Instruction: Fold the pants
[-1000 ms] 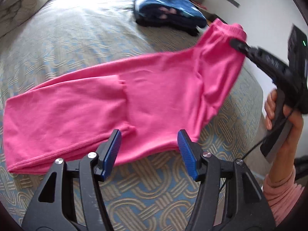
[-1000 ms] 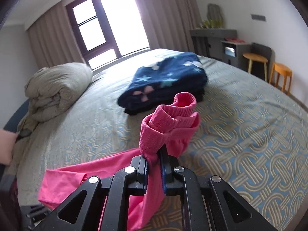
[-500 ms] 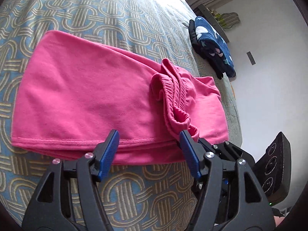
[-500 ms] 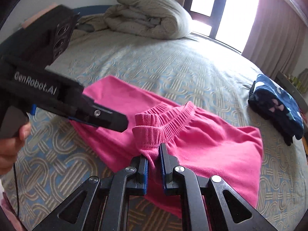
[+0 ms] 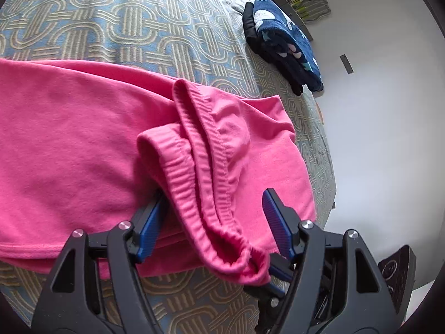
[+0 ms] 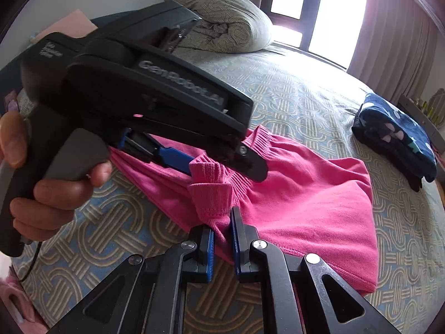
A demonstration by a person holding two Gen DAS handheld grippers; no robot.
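Pink, soft pants (image 5: 83, 139) lie folded near the bed's (image 5: 139, 22) edge, limp waistband pinched by the right tool (image 6: 222, 239); left tool (image 5: 214, 222) gapes wide around it.

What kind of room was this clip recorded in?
Most likely a bedroom: a large bed with a blue-and-tan patterned bedspread, a rolled-up beige duvet at its far end, and a curtained window behind it.
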